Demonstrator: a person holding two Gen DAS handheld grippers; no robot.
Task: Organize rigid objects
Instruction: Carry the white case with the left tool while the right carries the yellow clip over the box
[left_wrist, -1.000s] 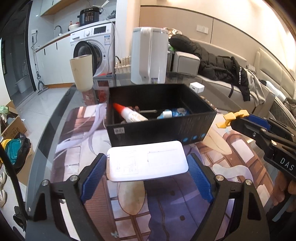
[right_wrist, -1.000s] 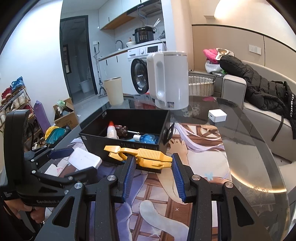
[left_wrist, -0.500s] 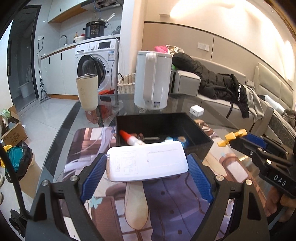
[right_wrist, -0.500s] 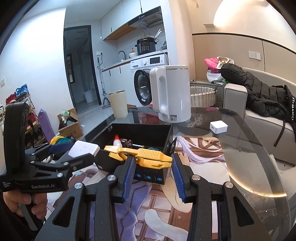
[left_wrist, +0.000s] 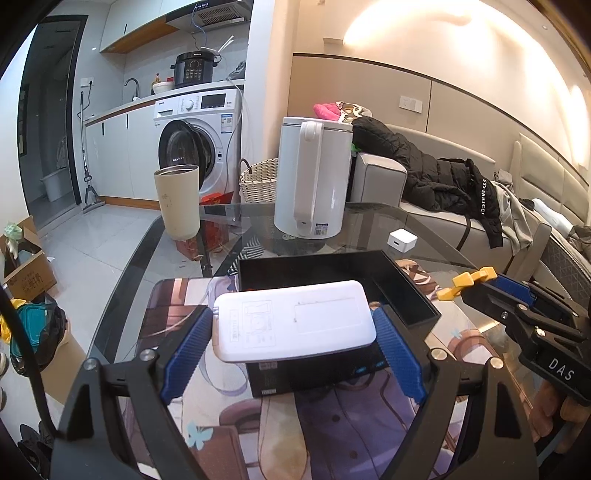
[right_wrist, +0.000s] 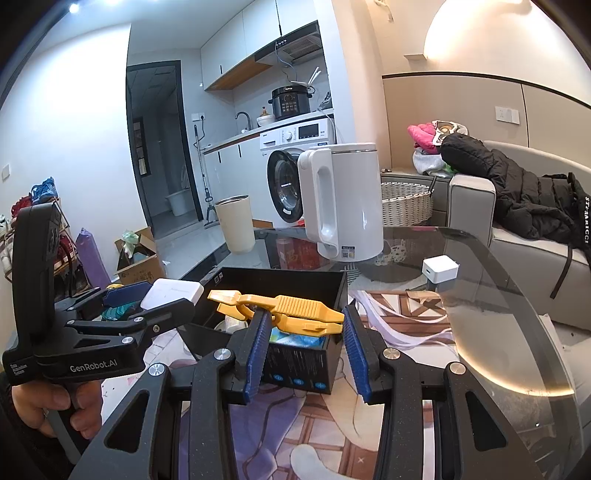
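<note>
Over the black box (left_wrist: 402, 291), we see left gripper (left_wrist: 293, 332) clamping a white flat case (left_wrist: 295, 325), right gripper (right_wrist: 303, 325) pinching yellow tweezers (right_wrist: 295, 306).

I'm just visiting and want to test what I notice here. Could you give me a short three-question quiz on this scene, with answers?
1. True or false: the left gripper holds a flat white case between its blue pads.
2. What does the right gripper hold? A) a yellow plastic tool B) a spoon C) the small white cube
3. Fill in: both grippers hover near the black ____, in front of the white kettle on the glass table.

Key: 1 true; 2 A; 3 box.
</note>
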